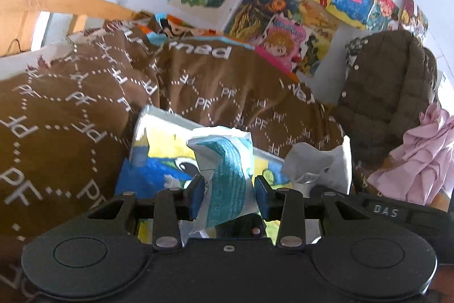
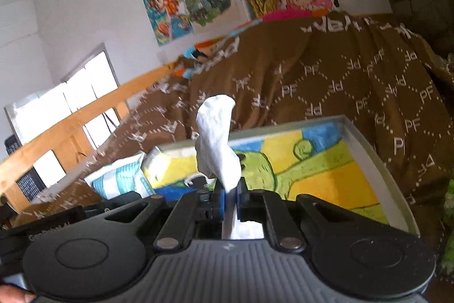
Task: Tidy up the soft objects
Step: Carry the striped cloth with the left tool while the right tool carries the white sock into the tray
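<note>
- The brown blanket (image 1: 71,104) covers the bed and fills most of both views; treat it as the soft ground you are working over, and keep both loads clear of its folds.
- The painted canvas (image 2: 326,161) lies flat on the blanket just ahead of both grippers. If it is your landing spot, as seems likely, come in low so the soft things settle on it rather than flop off its raised edge.
- Your left gripper (image 1: 229,196) stands partly open, its blue pads pressed on either side of a teal-and-white tissue pack (image 1: 227,161) that sticks up over the canvas. The pack is squashy, so hold it steady and don't squeeze harder.
- Your right gripper (image 2: 230,199) is closed almost fully, pinching the bottom of a white sock (image 2: 217,144); the sock stands up limp above the fingers, over the near edge of the canvas. It is thin, so lower it before you let go.
- Keep the two loads apart, not piled.
</note>
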`<state>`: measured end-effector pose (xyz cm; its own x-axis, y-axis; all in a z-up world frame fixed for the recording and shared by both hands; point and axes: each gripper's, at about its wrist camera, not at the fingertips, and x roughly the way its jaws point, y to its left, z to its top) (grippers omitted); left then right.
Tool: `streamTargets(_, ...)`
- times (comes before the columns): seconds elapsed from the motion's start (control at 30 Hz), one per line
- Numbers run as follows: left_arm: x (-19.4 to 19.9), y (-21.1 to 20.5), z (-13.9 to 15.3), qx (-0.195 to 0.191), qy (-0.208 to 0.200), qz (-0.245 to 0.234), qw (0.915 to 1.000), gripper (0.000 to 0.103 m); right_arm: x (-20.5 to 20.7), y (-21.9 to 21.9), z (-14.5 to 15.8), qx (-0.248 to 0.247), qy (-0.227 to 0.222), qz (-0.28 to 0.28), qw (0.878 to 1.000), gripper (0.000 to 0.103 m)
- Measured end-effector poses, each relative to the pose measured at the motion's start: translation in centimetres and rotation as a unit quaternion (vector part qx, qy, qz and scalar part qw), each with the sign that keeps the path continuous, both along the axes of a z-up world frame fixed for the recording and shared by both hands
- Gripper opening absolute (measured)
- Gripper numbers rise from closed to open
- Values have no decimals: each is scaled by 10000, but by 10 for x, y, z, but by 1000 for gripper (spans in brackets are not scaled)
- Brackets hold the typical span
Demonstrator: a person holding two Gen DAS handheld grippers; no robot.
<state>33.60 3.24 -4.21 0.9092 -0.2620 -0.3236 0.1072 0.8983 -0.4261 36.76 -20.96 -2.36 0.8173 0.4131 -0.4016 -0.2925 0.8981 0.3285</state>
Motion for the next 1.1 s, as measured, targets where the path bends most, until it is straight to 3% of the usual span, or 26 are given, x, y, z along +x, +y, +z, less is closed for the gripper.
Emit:
streamTargets(0.3, 11, -13, -15, 374, 383, -203, 9984, 41, 4, 9, -15, -218, 300, 55, 9993, 9)
streamTargets(0.87, 15, -13, -19, 282, 655, -234, 9972, 42, 4, 8, -17, -363, 359, -67, 9987, 17)
streamTargets(0.93, 15, -13, -19, 274, 665, -239, 9971, 43, 4, 8, -17, -377, 353, -87, 9986, 23)
streamTargets(1.1, 14, -12, -17, 215, 669, -230, 9973, 58, 1, 3, -13, -364, 300, -168, 9987, 43)
